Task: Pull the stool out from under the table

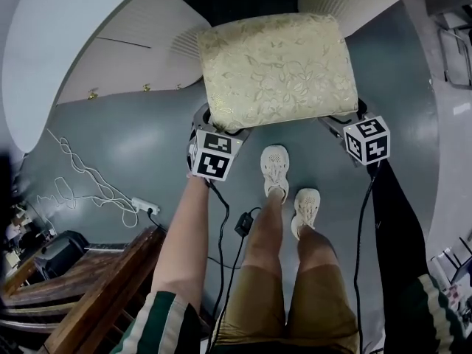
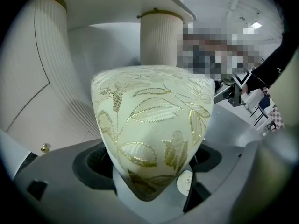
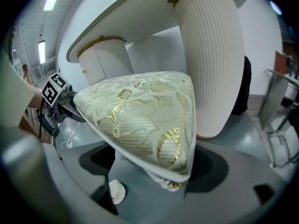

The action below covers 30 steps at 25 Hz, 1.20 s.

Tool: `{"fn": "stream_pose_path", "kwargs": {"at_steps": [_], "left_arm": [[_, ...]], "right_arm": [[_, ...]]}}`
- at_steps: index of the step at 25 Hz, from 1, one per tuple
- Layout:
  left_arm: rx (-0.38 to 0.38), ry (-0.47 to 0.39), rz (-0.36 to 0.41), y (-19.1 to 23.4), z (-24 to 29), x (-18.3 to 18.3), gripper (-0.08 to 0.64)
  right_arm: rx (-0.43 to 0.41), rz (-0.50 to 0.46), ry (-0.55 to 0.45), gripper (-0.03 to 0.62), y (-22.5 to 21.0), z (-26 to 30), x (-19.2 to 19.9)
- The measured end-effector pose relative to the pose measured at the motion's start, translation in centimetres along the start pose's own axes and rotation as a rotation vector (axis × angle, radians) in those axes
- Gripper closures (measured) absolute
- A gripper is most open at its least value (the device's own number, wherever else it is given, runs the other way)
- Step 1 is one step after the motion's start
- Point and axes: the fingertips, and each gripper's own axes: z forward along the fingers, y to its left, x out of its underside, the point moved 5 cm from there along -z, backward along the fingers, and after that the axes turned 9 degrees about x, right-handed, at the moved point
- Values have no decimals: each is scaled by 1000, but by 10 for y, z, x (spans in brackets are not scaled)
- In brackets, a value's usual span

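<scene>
The stool (image 1: 276,68) has a cream cushion with gold leaf patterns and stands at the edge of the white table (image 1: 66,43), in front of the person's feet. My left gripper (image 1: 214,135) is at its near-left corner and my right gripper (image 1: 354,124) at its near-right corner. In the left gripper view, the cushion corner (image 2: 149,125) fills the gap of the left gripper (image 2: 149,171), whose jaws close on it. The right gripper view shows the other cushion corner (image 3: 145,120) wedged in the right gripper (image 3: 154,171) the same way. The stool's legs are hidden.
Fluted white table pillars (image 3: 210,64) (image 2: 161,38) rise just behind the stool. A white cable (image 1: 81,172) and power strip (image 1: 144,206) lie on the grey floor at left. Dark wooden furniture (image 1: 96,293) is at bottom left, a metal frame (image 1: 457,50) at right. White shoes (image 1: 275,169) stand close to the stool.
</scene>
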Motion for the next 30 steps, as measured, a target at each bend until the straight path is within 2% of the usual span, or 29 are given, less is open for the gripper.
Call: {"fn": "stream_pose_path", "kwargs": {"at_steps": [10, 27, 30], "left_arm": [[22, 68, -36, -3, -7, -6, 91], [44, 134, -84, -6, -16, -10, 95], [33, 127, -74, -6, -16, -11, 97]], "right_arm": [[-33, 22, 83, 114, 0, -4, -3], [-49, 49, 146, 114, 1, -12, -6], [-51, 47, 137, 115, 1, -11, -5]]}}
